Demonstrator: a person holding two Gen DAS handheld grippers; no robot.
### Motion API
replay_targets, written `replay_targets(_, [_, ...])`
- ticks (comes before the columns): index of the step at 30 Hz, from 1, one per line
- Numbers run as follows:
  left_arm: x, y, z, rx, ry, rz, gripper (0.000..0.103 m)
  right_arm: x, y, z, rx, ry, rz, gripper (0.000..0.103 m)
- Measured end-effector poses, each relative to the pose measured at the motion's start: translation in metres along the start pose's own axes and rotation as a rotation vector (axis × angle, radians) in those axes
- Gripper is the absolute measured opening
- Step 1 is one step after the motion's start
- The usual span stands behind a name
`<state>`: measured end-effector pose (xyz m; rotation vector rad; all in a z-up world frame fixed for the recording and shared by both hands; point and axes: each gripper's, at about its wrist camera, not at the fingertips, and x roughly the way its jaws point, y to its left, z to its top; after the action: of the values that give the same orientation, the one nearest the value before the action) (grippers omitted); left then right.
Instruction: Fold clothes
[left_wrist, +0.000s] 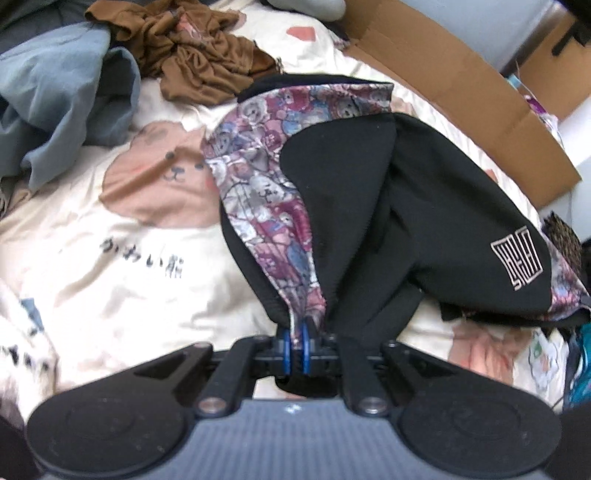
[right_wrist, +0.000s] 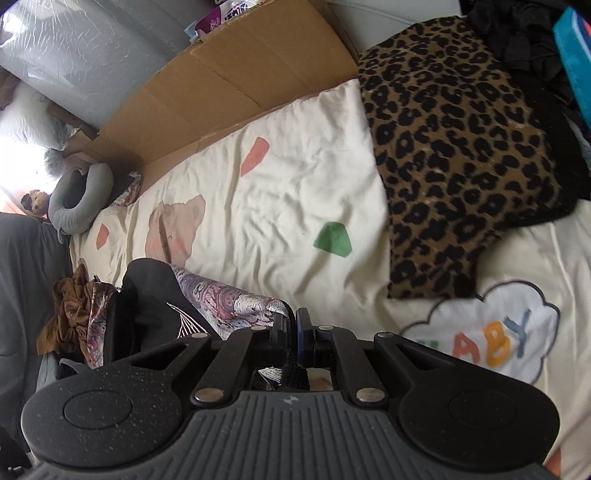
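A black garment with a purple bear-print lining (left_wrist: 351, 177) hangs bunched over the cream bed cover (left_wrist: 110, 280). My left gripper (left_wrist: 295, 334) is shut on its printed edge and holds it up. A pale square logo (left_wrist: 517, 258) shows on its right side. In the right wrist view the same garment (right_wrist: 166, 306) lies at lower left, and my right gripper (right_wrist: 293, 332) is shut on its printed hem.
A brown crumpled garment (left_wrist: 199, 55) and a blue-grey one (left_wrist: 62, 92) lie at the back left. A leopard-print cloth (right_wrist: 454, 155) lies on the bed at right. Flattened cardboard (right_wrist: 236, 74) lines the far edge. A grey neck pillow (right_wrist: 81, 199) lies at far left.
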<state>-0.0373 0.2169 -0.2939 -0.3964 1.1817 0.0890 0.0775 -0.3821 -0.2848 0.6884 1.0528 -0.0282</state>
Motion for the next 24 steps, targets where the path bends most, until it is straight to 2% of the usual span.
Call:
replay_targets(8, [-0.023,0.005,-0.039,0.038,0.068,0.009,0.007,-0.023,-0.019,-0.023,0.013,0.034,-0.033,0.002])
replay_targets(20, [-0.032,0.015,-0.085,0.073,0.181,0.002,0.007,-0.035,-0.047,-0.057,0.053,0.099,-0.098,0.002])
replay_targets(22, [-0.028,0.018,-0.089,0.071,0.211,0.001,0.008,-0.033,-0.051,-0.062,0.063,0.118,-0.107,0.003])
replay_targets(24, [-0.03,0.02,-0.091,0.084,0.223,0.018,0.017,-0.034,-0.052,-0.064,0.06,0.129,-0.116,0.006])
